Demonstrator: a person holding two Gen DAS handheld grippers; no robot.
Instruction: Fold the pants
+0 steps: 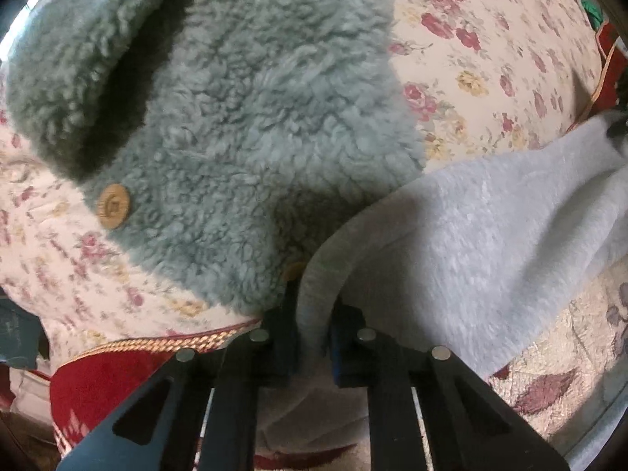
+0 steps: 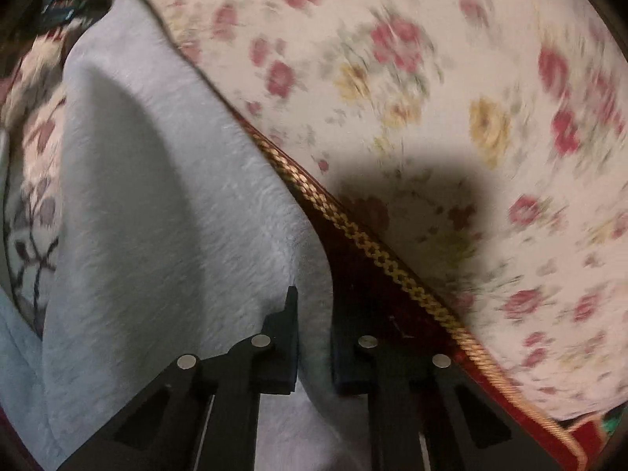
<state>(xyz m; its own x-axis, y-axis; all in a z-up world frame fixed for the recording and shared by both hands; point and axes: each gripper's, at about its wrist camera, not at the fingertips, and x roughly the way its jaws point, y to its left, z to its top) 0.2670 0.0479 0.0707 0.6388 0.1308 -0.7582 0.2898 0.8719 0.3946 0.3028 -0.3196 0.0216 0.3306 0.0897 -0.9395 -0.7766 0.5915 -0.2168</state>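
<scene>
Your left gripper [image 1: 314, 333] fills the bottom of the left wrist frame: two matte black fingers with blue pads [image 1: 343, 347] on their inner faces, triangular cut-outs in the outer arms, and four round silver pins across the linkage. Your right gripper [image 2: 314, 337], bottom centre of its frame, has the same black arms, silver pins and dark pads.

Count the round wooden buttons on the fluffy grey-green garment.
2. One round wooden button lies in full view near the fluffy grey-green garment's left edge; another peeks out beside the pale grey pants. More may be hidden.
</scene>
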